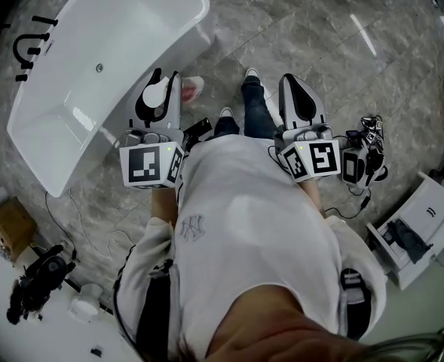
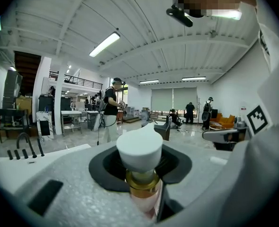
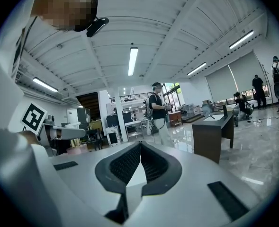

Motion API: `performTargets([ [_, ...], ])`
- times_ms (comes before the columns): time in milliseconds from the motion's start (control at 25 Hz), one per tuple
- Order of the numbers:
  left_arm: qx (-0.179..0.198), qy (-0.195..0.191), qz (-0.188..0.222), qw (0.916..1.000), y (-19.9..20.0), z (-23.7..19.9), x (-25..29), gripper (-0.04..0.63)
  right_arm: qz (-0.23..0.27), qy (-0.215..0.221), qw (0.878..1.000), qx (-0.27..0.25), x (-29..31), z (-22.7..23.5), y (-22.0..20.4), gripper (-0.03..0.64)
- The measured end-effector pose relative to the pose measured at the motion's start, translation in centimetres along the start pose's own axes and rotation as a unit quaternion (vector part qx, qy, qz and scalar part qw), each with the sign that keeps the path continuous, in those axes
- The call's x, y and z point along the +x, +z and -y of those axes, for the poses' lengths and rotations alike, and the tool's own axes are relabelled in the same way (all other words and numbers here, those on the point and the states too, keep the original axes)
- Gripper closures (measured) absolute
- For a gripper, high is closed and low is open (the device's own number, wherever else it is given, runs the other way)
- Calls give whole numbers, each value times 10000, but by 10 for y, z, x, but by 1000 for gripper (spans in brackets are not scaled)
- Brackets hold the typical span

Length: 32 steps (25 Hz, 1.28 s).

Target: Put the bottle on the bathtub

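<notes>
The left tool, jaws partly apart, clamps the pink bottle below its white cap, the right tool is closed and empty, and I'd carry the bottle steadily toward the bathtub rim at ten o'clock.

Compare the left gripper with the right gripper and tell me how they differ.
The left gripper is shut on a bottle, its white cap between the jaws; the right gripper is shut on nothing. The left gripper is next to the bathtub; the right gripper is over floor, farther from it. Both point away from the person and carry a marker cube.
</notes>
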State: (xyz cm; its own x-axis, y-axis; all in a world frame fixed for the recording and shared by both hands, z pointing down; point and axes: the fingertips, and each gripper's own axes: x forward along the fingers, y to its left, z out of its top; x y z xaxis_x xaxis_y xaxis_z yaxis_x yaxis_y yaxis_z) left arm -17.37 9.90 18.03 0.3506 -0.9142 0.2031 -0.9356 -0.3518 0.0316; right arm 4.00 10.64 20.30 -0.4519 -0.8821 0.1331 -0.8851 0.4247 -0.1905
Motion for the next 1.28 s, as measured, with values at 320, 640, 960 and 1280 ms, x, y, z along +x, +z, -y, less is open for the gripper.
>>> performTargets([
  [320, -101, 338, -87, 9993, 9, -3, 83, 463, -143, 280, 9995, -22, 70, 70, 16, 604],
  [640, -165, 771, 135, 9968, 37, -5, 175, 463, -115, 491, 9985, -188, 140, 156, 53, 604],
  [960, -180, 1043, 230, 9941, 54, -3, 216, 463, -220, 711, 9972, -96, 171, 191, 58, 604],
  [1280, -187, 1009, 134, 9946, 53, -3, 233, 463, -248, 677, 9974, 3, 181, 204, 56, 604],
])
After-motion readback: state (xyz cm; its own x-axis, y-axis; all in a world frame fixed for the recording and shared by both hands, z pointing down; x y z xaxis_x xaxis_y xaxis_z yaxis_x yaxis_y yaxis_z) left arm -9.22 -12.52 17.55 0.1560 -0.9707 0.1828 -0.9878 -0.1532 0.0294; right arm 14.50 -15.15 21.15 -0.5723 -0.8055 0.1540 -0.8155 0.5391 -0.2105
